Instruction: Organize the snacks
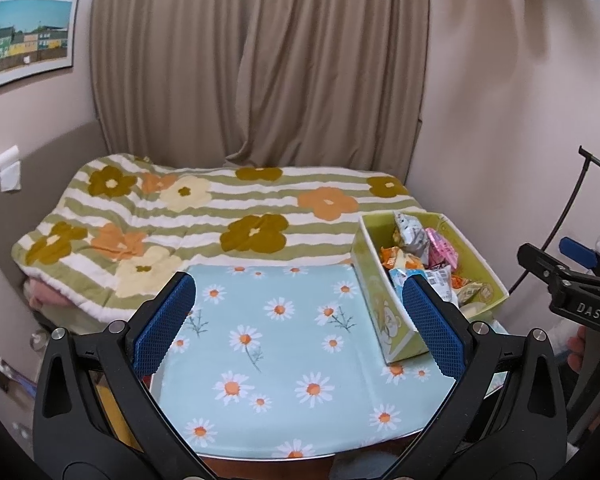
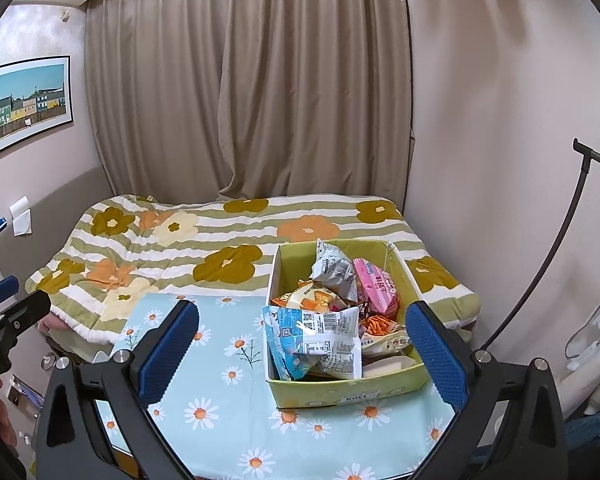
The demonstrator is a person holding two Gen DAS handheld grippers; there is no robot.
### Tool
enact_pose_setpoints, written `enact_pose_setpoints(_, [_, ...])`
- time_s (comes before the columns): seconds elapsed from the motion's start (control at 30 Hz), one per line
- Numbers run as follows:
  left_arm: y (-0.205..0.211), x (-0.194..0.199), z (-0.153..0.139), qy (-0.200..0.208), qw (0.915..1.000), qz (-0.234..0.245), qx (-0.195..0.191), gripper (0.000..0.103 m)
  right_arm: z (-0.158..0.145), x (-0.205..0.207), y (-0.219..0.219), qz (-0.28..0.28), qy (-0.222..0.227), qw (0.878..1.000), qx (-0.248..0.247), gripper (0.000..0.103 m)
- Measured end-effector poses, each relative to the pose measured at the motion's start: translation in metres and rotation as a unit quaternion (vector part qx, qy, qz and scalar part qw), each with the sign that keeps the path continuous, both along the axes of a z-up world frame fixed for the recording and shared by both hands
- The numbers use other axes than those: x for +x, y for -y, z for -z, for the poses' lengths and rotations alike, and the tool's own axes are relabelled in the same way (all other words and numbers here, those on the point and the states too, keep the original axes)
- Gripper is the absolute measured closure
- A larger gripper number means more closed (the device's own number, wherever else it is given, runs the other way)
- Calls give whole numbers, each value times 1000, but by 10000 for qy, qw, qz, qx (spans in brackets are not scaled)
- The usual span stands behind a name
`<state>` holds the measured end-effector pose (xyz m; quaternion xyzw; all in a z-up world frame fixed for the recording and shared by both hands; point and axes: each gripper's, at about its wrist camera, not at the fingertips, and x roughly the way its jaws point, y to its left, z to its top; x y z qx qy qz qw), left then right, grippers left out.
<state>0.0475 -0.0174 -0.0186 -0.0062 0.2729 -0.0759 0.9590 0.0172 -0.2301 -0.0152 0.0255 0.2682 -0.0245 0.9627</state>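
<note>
**Snack box on right of bench, both grippers held back and empty**

Far left wall: framed picture (image 2: 28,104) of coloured houses. Bed beyond the bench carries a striped flower quilt (image 1: 204,216); beige curtain (image 2: 244,80) hangs behind it.

Left gripper (image 1: 300,320): fingers (image 1: 164,324) spread wide, nothing between them, above bare daisy-print cloth on the bench (image 1: 276,360).

Green cardboard box (image 2: 340,390) sits on the bench's right part, its far end near the quilt. Snack packets (image 2: 320,320) heaped inside: blue-white bag at front, grey one upright behind, pink one to the right.

Right gripper (image 2: 304,352): fingers (image 2: 436,356) apart, framing the box, not touching it. Nothing blocks the box top.

Far right: black curved stand (image 2: 556,248) against the wall.
</note>
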Motion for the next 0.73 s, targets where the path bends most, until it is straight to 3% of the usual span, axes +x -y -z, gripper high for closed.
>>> enact_pose_setpoints(0.2, [-2,-4,0,79,9998,-78,-156,0,1,-1,0,52,15,10000,-16,0])
enact_pose_setpoints(0.5, [6,-2,2,125,9993,-323,167,0,4,-3,-1,104,8,9999,-7,0])
enact_pose_setpoints(0.6, [7,-6,3,263,9994,-195,66,0,5,-3,-2,98,-4,9999,-23,0])
enact_pose_setpoints(0.73, [11,-8,4,462,9982,-280,271,0,5,1,-5,55,-24,10000,-52,0])
